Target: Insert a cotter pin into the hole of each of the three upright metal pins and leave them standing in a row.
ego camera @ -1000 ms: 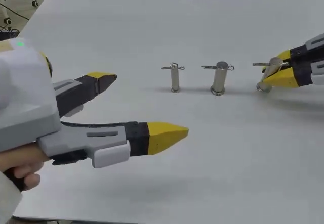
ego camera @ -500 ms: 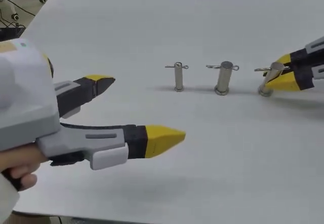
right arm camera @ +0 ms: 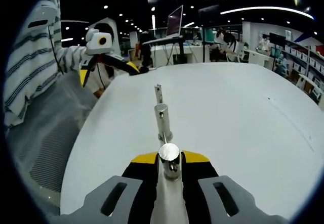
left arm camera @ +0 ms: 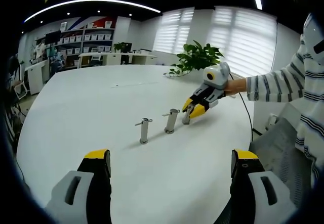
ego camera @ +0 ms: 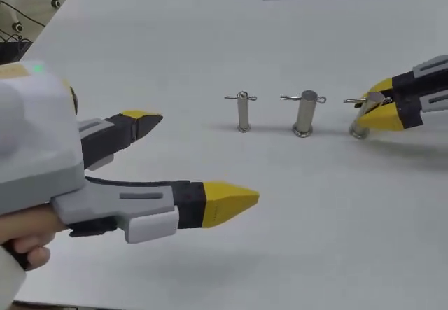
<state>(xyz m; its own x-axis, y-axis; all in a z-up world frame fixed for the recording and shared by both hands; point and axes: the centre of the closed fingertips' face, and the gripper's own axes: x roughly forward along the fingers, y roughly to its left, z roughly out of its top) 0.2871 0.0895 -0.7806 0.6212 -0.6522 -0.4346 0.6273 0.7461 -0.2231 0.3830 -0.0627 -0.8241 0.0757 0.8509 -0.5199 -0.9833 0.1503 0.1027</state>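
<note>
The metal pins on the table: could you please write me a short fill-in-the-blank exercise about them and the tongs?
The white table holds ____ upright metal pins. The right tongs are shut on the pin at the row's ____ end in the head view. The left tongs stand ____, holding nothing.
Missing words: three; right; open.

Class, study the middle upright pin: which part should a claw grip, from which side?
Grip the middle pin on its bare shaft, below the cotter pin and above its base. Come from the near side: the cotter pin juts sideways and other pins flank it, so the front looks freest.
</note>
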